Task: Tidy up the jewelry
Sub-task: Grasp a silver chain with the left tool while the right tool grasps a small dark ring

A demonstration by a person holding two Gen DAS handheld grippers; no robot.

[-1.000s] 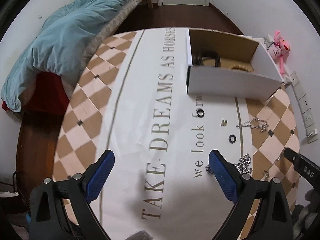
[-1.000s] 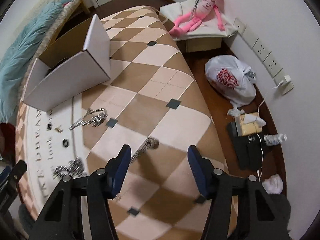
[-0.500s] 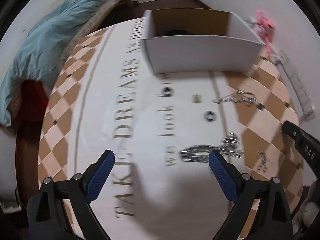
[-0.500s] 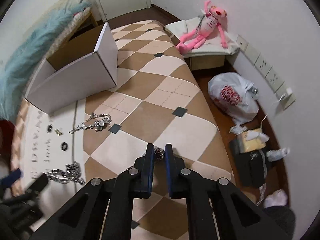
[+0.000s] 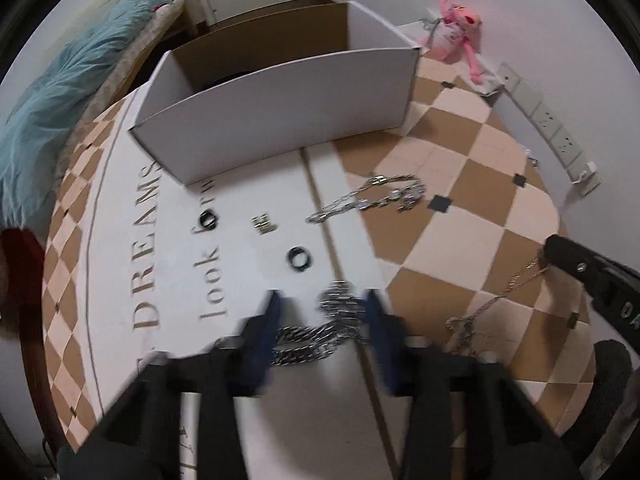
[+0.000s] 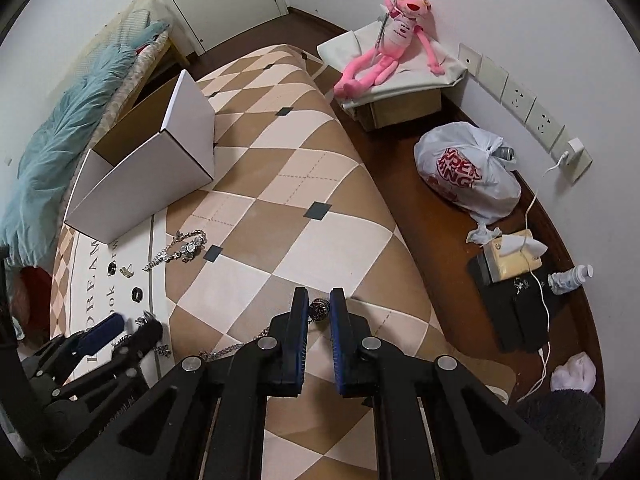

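Observation:
A white cardboard box [image 5: 280, 120] stands open at the far side of the checked table; it also shows in the right wrist view [image 6: 148, 176]. My left gripper [image 5: 322, 312] is half closed around a heavy silver chain [image 5: 320, 332] lying on the cloth; its blurred jaws have not met. My right gripper [image 6: 319, 310] is shut on the round pendant [image 6: 319, 309] of a thin necklace, whose chain [image 5: 496, 304] trails down to the table. Two black rings [image 5: 299, 259] [image 5: 209, 218], a small gold piece [image 5: 263, 223] and a silver necklace [image 5: 376, 196] lie in front of the box.
The table's right edge [image 6: 408, 248] drops to a wooden floor with a white plastic bag [image 6: 468, 172], a tissue box [image 6: 512, 256] and cables. A pink plush toy [image 6: 388, 44] sits on a low box. A bed with a blue duvet [image 6: 52, 168] lies beyond the left side.
My left gripper has dropped toward the heavy silver chain and its jaws have narrowed around it. My right gripper closed on the pendant and has lifted it slightly.

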